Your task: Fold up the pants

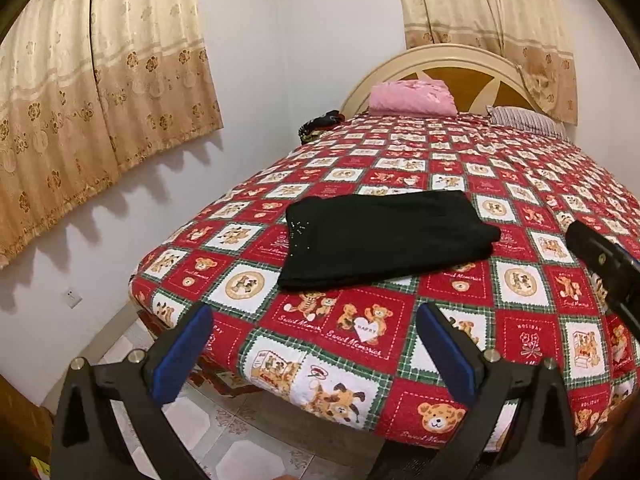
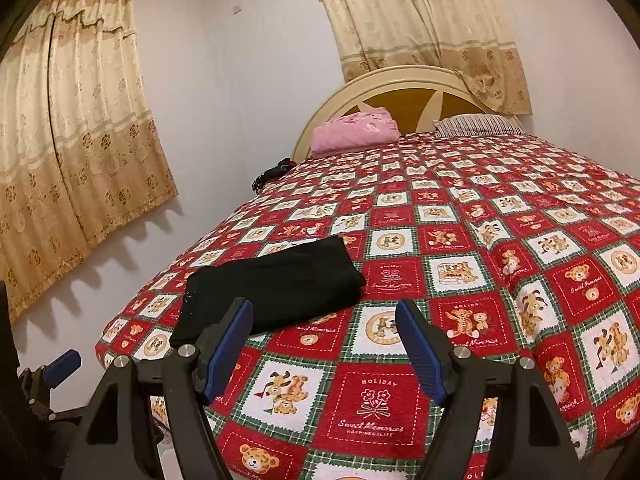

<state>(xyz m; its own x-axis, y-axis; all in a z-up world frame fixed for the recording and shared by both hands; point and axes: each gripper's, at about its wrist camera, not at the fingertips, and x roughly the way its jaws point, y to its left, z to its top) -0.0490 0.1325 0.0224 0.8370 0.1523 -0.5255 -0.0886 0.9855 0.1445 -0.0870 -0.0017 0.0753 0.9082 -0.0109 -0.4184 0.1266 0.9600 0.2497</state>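
pants (image 1: 384,240) folded flat, mid-frame on bed (image 1: 520,184), likely done | left tongs (image 1: 316,350), right tongs (image 2: 324,350): 2 gaping, empty, clear of cloth

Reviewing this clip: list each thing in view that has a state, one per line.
Black pants: folded into a compact rectangle, lying flat on the bedspread, untouched.
Left hand-held gripper: open, empty, clear of the pants.
Right hand-held gripper: open, empty, clear of the pants.
Bedspread: spread flat over the bed.
Pink cloth: folded, by the headboard.
Curtains: drawn closed.
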